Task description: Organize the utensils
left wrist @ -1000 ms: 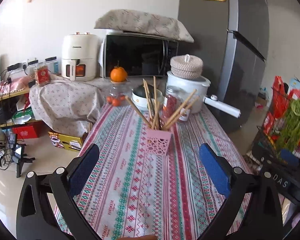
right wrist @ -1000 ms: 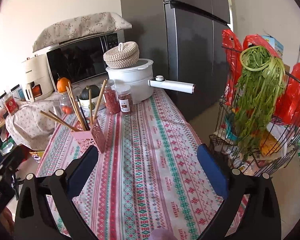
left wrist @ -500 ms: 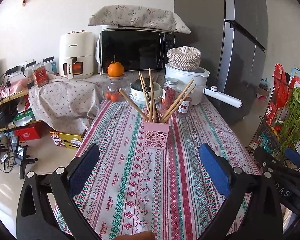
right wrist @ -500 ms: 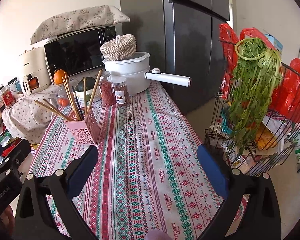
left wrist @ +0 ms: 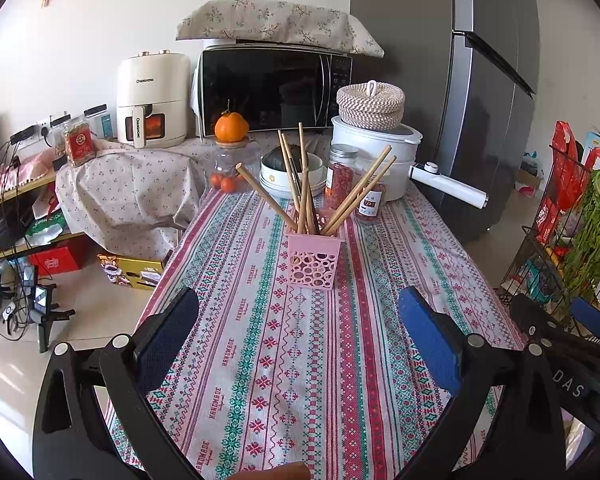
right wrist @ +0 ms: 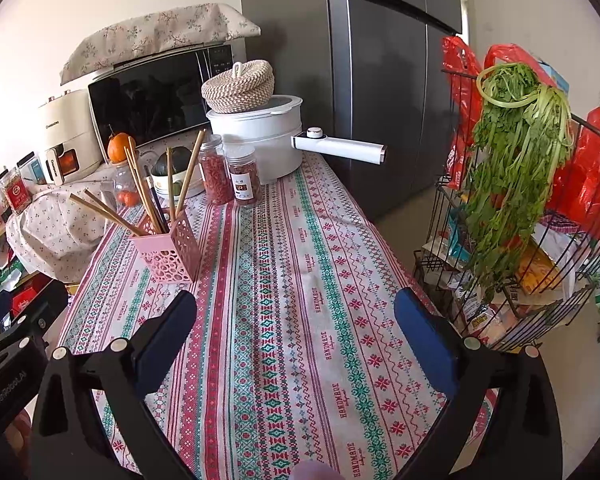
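Note:
A pink perforated utensil holder (left wrist: 315,262) stands upright on the patterned tablecloth (left wrist: 260,360), with several wooden chopsticks (left wrist: 304,184) fanned out of its top. In the right wrist view the same pink holder (right wrist: 168,251) sits at the left with its chopsticks (right wrist: 140,188). My left gripper (left wrist: 298,336) hovers open over the near end of the table, well short of the holder, with nothing between its blue pads. My right gripper (right wrist: 296,332) is also open and empty, to the right of the holder. The right gripper's body (left wrist: 568,344) shows at the left view's right edge.
Behind the holder stand two spice jars (left wrist: 342,176), a bowl (left wrist: 292,172), a jar of tomatoes topped by an orange (left wrist: 231,128) and a white pot with a long handle (left wrist: 448,184). A microwave (left wrist: 274,88), air fryer and fridge (left wrist: 488,92) line the back. A wire rack with greens (right wrist: 516,176) stands right of the table.
Both grippers have pulled back and risen away from the holder, which now looks smaller and farther off. Both stay open and empty.

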The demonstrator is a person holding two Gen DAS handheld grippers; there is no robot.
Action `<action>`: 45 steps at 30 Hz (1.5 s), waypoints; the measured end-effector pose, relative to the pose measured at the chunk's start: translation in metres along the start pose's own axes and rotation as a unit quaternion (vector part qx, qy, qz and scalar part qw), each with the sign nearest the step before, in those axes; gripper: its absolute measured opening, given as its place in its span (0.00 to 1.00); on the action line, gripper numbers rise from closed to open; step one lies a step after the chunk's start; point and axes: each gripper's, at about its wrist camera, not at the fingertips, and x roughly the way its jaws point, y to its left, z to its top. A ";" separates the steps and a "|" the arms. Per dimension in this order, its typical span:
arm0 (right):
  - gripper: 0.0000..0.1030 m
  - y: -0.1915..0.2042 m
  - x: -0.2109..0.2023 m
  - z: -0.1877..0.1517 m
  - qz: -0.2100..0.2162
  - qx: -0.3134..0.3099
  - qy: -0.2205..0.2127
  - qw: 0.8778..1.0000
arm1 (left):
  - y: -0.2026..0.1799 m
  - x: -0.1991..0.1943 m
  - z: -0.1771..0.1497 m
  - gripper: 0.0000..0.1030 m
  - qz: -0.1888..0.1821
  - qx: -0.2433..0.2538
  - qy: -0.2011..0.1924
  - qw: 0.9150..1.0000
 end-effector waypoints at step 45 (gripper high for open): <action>0.93 -0.002 0.008 -0.005 0.004 0.001 0.017 1.000 | 0.002 0.006 -0.006 0.93 0.005 0.004 0.013 1.000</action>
